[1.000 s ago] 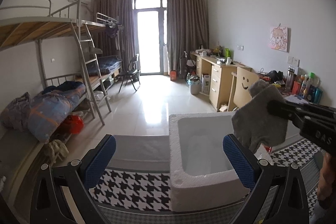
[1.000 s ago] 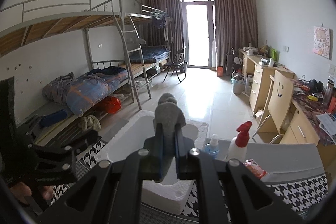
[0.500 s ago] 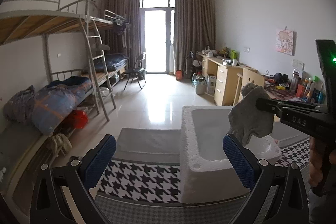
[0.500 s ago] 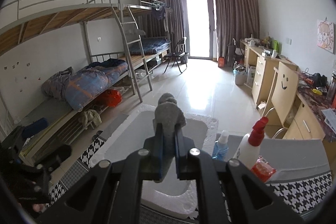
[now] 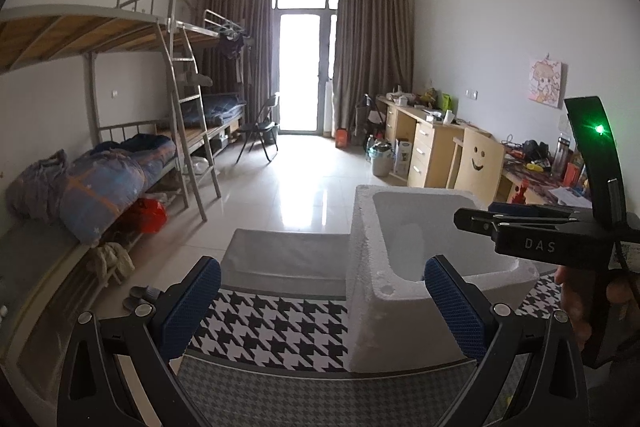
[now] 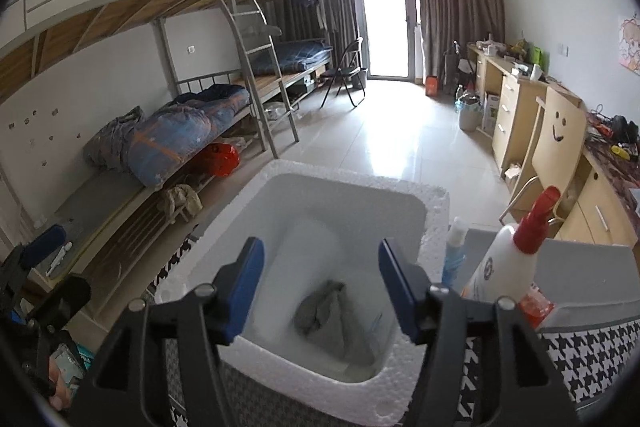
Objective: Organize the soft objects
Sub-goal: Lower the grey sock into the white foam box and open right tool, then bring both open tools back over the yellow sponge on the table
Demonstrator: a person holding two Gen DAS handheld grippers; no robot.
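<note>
Grey sock [image 6: 329, 315], crumpled and soft, lies on the bottom of the white foam box [image 6: 434, 215], directly below the right gripper [image 6: 321, 287], whose blue-padded jaws are opening with nothing between them. The left gripper [image 5: 322, 299] hangs spread and empty just beside the box over the houndstooth cloth [image 5: 276, 331]. Just right of the box stand a red-capped spray bottle [image 6: 506, 255] and a small blue bottle [image 6: 454, 253], with the bunk bed [image 6: 168, 131] and desk [image 6: 516, 95] well beyond.

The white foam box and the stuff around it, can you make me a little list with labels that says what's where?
box: white foam box, open top, on the houndstooth cloth
inside: grey sock on the bottom
right gripper: above the box, fingers opening, nothing between them
left gripper: open, empty
beside box: spray bottle with red nozzle
</note>
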